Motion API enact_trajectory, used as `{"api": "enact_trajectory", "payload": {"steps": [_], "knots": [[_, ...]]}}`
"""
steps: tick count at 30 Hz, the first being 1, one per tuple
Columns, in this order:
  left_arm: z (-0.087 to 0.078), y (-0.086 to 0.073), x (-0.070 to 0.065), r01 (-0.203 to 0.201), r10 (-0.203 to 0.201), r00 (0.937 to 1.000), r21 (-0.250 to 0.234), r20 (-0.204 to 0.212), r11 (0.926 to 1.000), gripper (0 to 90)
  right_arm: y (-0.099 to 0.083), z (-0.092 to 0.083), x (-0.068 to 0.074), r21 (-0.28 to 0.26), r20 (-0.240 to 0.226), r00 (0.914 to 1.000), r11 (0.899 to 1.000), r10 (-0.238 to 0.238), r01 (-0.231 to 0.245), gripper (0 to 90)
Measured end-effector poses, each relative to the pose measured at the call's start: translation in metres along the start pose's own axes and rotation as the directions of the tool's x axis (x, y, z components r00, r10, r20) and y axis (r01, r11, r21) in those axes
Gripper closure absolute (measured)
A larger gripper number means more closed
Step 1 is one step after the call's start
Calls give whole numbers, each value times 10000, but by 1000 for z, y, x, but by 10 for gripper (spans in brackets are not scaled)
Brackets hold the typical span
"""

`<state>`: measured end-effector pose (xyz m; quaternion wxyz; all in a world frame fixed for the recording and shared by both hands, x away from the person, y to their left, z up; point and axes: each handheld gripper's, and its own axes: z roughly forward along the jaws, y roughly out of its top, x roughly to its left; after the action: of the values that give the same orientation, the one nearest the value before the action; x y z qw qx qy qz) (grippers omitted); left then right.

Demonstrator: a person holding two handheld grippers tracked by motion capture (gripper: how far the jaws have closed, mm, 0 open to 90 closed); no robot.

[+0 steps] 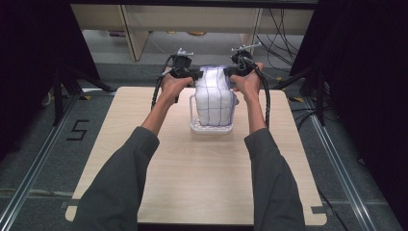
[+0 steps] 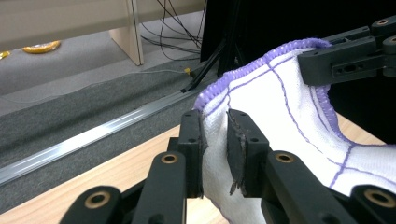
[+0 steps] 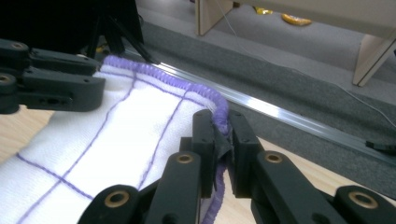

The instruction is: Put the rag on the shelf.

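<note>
Pale wood table [image 1: 192, 183], grey carpet floor [image 1: 29, 159], both grippers [image 2: 215, 149] [image 3: 223, 149] clamping white cloth [image 1: 214, 96]

High view: fixed above my side, looking forward and down over the whole table [image 1: 202, 192], far off. Left gripper view: rides my left gripper [image 2: 215, 140], close in along its jaws, facing across to the right gripper [image 2: 348, 58]. Right gripper view mirrors it. All three share the white cloth [image 1: 215, 96] with its purple hem.
</note>
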<state>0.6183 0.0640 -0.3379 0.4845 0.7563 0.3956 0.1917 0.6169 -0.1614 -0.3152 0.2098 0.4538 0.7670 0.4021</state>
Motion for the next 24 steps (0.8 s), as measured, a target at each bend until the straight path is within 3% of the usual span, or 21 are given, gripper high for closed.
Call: {"api": "enact_trajectory", "payload": {"steps": [8, 9, 14, 18, 22, 23, 24], "knots": [[3, -7, 2, 264, -270, 9995, 431, 136, 9987, 658, -6, 7, -2, 679, 60, 9999, 9976, -108, 103, 803], [2, -8, 3, 307, -312, 9995, 467, 110, 9984, 638, -7, 8, -3, 591, 126, 9996, 9979, -261, 253, 789], [-6, -10, 9, 330, -330, 9995, 547, 4, 9980, 607, -11, 8, -7, 729, 223, 9997, 9973, 112, -128, 718], [-16, -10, 15, 427, -426, 9991, 543, -32, 9976, 593, -11, 2, -10, 671, 236, 9997, 9977, 63, -79, 687], [-26, -11, 19, 203, -198, 9998, 631, -87, 9978, 581, -11, -6, -13, 581, 264, 9996, 9983, 52, -67, 665], [-30, -12, 19, 138, -138, 9999, 567, 6, 9983, 575, -12, -8, -12, 639, 258, 9995, 9978, 172, -188, 655], [-32, -13, 19, 128, -134, 9998, 462, 126, 9988, 567, -13, -10, -13, 562, 251, 9997, 9984, -11, -3, 646]]}}
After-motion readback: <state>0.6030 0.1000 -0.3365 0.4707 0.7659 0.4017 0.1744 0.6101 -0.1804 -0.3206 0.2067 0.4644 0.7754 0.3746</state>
